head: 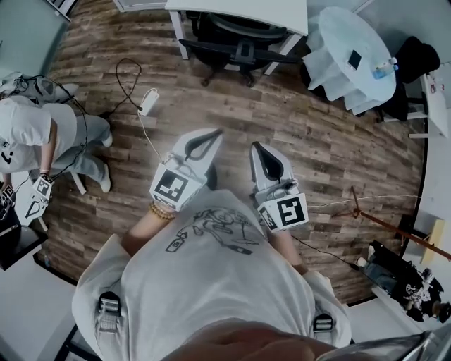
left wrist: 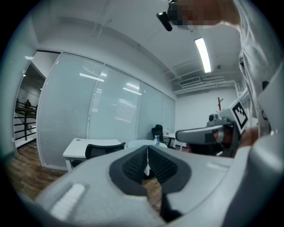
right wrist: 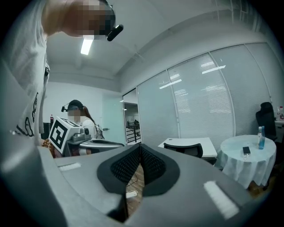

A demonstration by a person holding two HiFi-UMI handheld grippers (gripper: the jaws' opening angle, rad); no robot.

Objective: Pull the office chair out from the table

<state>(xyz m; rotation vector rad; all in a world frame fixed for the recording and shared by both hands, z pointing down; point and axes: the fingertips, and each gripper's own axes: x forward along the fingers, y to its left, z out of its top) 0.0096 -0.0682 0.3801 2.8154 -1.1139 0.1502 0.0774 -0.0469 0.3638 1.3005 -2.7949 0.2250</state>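
1. Jaws of the left gripper (left wrist: 147, 156): pressed together, the ribbed dark pads meet along one seam with nothing between them.
2. Jaws of the right gripper (right wrist: 140, 155): likewise closed pad to pad and empty.
3. Pose: the two grippers are held side by side ahead of the person's chest. They are close to level, tips pointing forward across the room, marker cubes at the rear near the body. A bead bracelet (head: 162, 210) shows on the left wrist just behind the left cube.
4. Office chair (head: 236, 39): black, tucked under the white tabletop (head: 243, 10) at the far end of the room. It is ahead of the jaws and well apart from both.
5. Wood floor (head: 296, 127): bare boards between grippers and chair. A white power strip (head: 148, 101) with its cable lies to the left of that stretch.
6. Round table (head: 337, 32): white cloth, right of the chair. It carries a bottle (head: 384, 68) and a small dark flat item (head: 354, 59).
7. Seated person (head: 35, 134): in white, at the left edge of the head view.
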